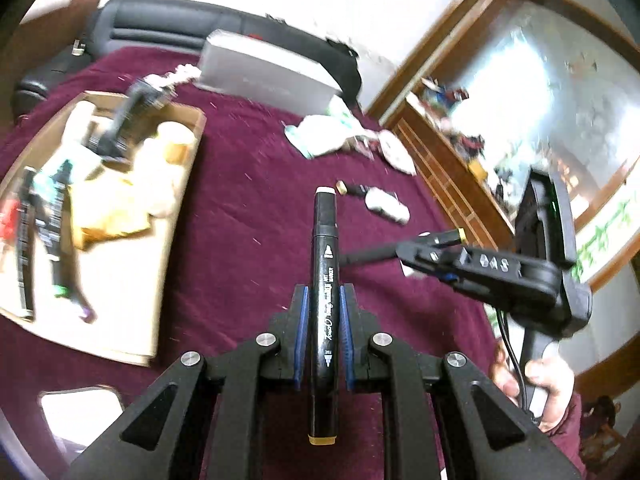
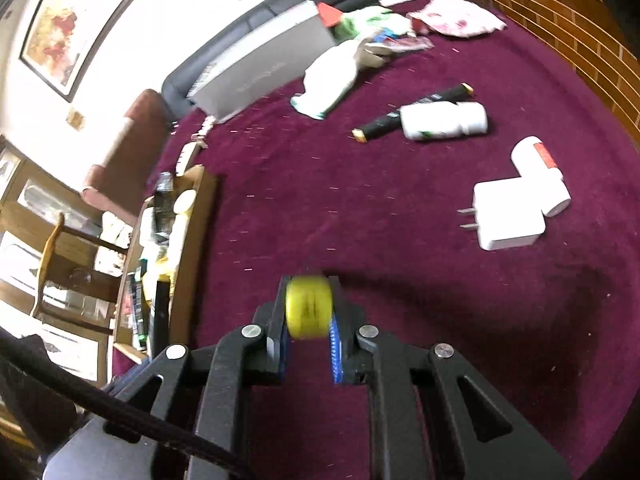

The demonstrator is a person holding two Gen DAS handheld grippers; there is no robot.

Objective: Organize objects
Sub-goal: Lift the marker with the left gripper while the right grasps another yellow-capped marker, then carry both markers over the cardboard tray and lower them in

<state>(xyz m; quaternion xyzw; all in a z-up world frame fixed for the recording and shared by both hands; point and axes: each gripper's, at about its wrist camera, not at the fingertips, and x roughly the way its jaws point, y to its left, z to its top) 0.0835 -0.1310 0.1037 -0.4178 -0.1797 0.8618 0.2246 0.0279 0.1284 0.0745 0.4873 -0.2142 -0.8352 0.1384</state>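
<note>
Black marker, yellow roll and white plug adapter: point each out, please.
black marker (image 1: pixel 325 280), left wrist view, on its printed barrel between the pads.
yellow roll (image 2: pixel 307 307), right wrist view, on its rounded face.
white plug adapter (image 2: pixel 508 216), right wrist view, on its flat top.

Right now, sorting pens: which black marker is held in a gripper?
The black marker with the tan end cap, clamped in the left gripper; another black marker lies beside the white bottle.

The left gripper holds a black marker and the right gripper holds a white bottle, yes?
Not quite. The left gripper does hold a black marker, but the right gripper is shut on a yellow object, as the right wrist view shows. The white bottle lies on the maroon cloth, apart from both grippers.
</note>
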